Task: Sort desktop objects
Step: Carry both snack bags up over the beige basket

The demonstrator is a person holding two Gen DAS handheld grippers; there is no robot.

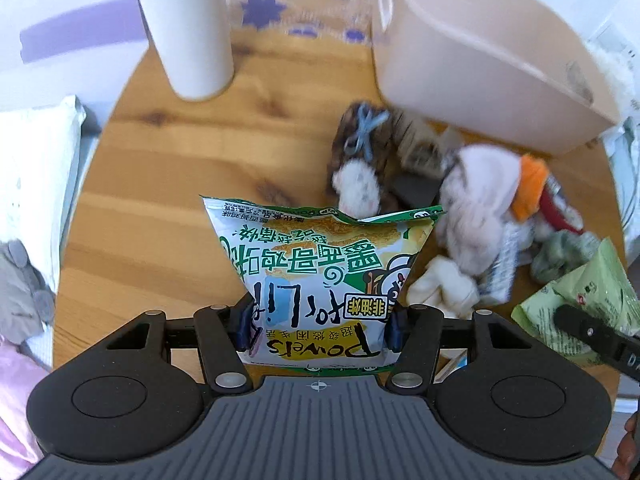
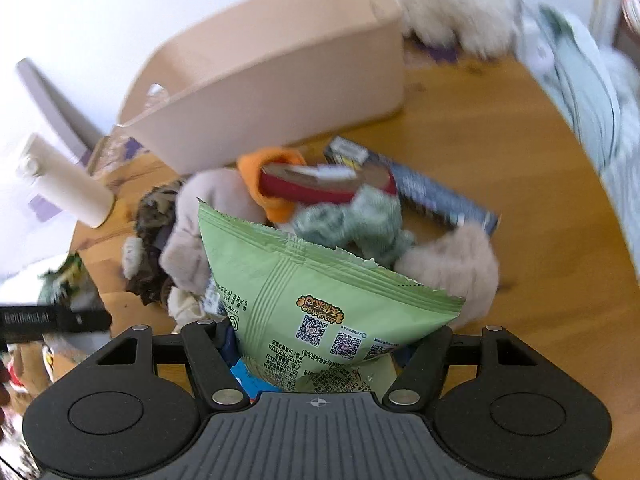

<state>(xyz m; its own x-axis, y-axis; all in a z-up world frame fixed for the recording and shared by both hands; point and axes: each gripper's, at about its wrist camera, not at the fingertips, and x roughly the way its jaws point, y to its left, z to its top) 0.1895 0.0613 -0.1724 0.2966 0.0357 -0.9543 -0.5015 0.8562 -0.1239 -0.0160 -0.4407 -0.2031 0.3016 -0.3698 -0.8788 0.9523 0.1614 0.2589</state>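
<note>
My left gripper (image 1: 318,326) is shut on a white and green snack bag (image 1: 320,264), pinched near its lower end and lifted off the round wooden table (image 1: 160,168). In the right wrist view my right gripper (image 2: 334,344) is shut on a pale green snack bag (image 2: 320,292), held above the pile. The same green bag (image 1: 584,300) and the right gripper's arm show at the right edge of the left wrist view. A heap of soft toys and small things lies beyond both bags: a pink plush (image 1: 476,204), a brown plush (image 1: 360,148), an orange piece (image 2: 260,168).
A beige storage bin (image 1: 480,48) stands at the back of the table, also seen as the beige bin (image 2: 272,72). A white bottle (image 1: 188,28) stands at the back left. A dark box (image 2: 432,188), a red lid (image 2: 304,188) and a grey-green cloth (image 2: 360,220) lie in the heap.
</note>
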